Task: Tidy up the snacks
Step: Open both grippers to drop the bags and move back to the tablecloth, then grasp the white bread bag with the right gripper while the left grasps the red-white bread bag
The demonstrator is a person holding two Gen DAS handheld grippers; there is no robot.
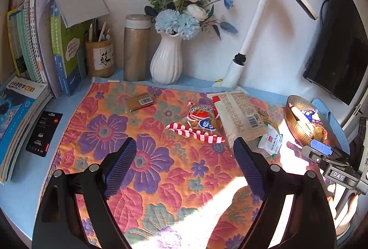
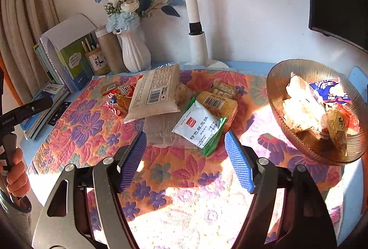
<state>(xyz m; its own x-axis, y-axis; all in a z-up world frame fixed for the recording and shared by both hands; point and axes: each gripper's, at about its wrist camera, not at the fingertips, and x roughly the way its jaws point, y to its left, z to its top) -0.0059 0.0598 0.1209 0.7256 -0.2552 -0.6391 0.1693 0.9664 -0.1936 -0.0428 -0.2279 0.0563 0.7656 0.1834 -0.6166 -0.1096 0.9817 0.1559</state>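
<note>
Snack packets lie on a flowered cloth [image 1: 110, 131]. A red-and-white striped packet [image 1: 197, 124] lies mid-cloth, a long beige packet [image 1: 241, 115] beside it, and a small brown packet [image 1: 141, 101] farther back. In the right wrist view a white-and-green packet [image 2: 200, 127] lies just ahead of my open, empty right gripper [image 2: 185, 150], with the beige packet [image 2: 156, 92] and a yellow packet [image 2: 218, 104] behind. A ribbed amber bowl [image 2: 280, 78] at the right holds several snacks. My left gripper [image 1: 185, 157] is open and empty above the cloth.
A white vase of blue flowers [image 1: 166, 62], a tan flask [image 1: 135, 48], a pen holder [image 1: 100, 58], books [image 1: 34, 41] and a white lamp [image 1: 248, 37] line the back wall. A dark monitor [image 1: 338, 41] hangs at the right. A black card [image 1: 43, 134] lies left.
</note>
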